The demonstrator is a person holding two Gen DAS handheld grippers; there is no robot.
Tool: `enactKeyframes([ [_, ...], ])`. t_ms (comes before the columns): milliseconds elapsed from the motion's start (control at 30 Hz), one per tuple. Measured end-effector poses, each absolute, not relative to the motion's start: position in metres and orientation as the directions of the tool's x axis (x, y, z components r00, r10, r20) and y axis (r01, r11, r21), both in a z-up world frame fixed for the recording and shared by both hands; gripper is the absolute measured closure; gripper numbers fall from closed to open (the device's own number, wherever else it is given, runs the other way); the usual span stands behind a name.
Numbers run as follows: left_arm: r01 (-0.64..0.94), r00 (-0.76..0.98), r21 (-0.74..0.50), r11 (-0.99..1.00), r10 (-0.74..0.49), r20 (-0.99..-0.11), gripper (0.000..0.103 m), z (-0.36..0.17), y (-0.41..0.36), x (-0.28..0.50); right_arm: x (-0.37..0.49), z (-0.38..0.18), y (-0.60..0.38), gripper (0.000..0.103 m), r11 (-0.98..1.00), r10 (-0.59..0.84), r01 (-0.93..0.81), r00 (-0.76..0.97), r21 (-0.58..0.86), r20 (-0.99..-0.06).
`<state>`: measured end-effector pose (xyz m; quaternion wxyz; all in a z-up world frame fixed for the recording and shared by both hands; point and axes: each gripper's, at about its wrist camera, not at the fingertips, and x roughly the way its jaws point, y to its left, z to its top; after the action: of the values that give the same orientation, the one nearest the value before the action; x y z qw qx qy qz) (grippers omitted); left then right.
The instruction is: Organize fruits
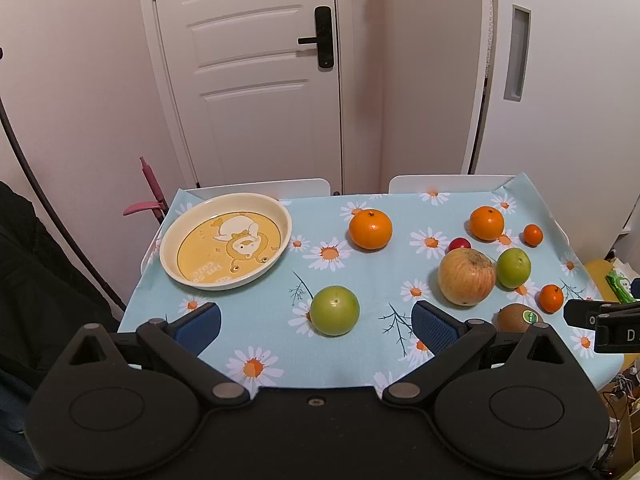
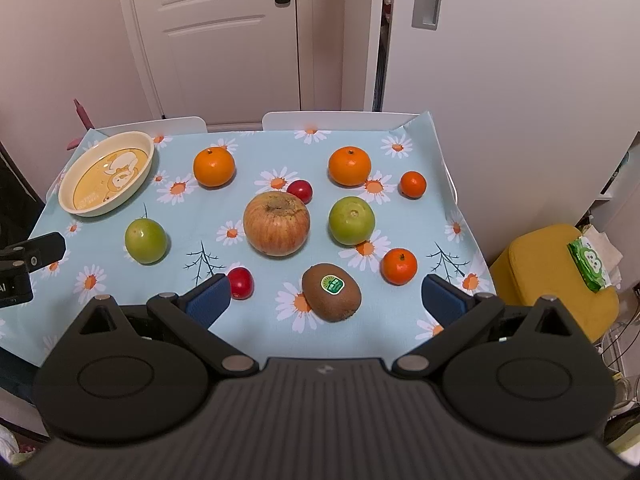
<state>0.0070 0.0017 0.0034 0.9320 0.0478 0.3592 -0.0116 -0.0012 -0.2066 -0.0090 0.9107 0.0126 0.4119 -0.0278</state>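
Note:
A cream plate with a yellow duck print (image 1: 172,240) (image 2: 76,208) sits empty at the table's far left. Loose fruit lies on the daisy cloth: a green fruit (image 1: 334,310) (image 2: 145,240), a big apple (image 1: 466,277) (image 2: 276,223), a second green fruit (image 2: 351,220), two oranges (image 2: 214,167) (image 2: 349,165), small tangerines (image 2: 399,266), a kiwi (image 2: 331,293), two red cherry tomatoes (image 2: 240,282). My left gripper (image 1: 316,326) is open, with the near green fruit just ahead of the gap between its fingers. My right gripper (image 2: 326,298) is open, the kiwi between its fingers.
Two white chair backs (image 2: 336,120) stand at the table's far edge before a white door (image 1: 248,68). A yellow stool (image 2: 556,276) with a green wipes pack stands to the right. A pink item (image 1: 150,196) is by the far left corner.

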Motion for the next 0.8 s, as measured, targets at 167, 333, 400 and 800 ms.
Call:
enactKeyframes([
  [167, 0.05, 0.742, 0.078, 0.996, 0.016, -0.671, 0.0, 0.0035, 0.002, 0.0089, -0.0012, -0.0086, -0.2057, 0.0, 0.998, -0.039, 0.061, 0.659, 0.003, -0.752],
  [333, 0.051, 0.742, 0.078, 0.996, 0.015, -0.671, 0.0, 0.0033, 0.0027, 0.009, -0.0008, -0.0089, -0.2057, 0.0, 0.998, -0.038, 0.061, 0.659, 0.003, -0.751],
  [400, 0.05, 0.742, 0.078, 0.996, 0.015, -0.67, 0.0, 0.0032, 0.0026, 0.009, -0.0008, -0.009, -0.2057, 0.0, 0.998, -0.038, 0.061, 0.659, 0.003, -0.751],
  [800, 0.051, 0.742, 0.079, 0.996, 0.015, -0.671, 0.0, 0.0028, 0.0026, 0.0088, 0.0006, -0.0097, -0.2062, 0.0, 0.998, -0.036, 0.06, 0.658, 0.004, -0.752],
])
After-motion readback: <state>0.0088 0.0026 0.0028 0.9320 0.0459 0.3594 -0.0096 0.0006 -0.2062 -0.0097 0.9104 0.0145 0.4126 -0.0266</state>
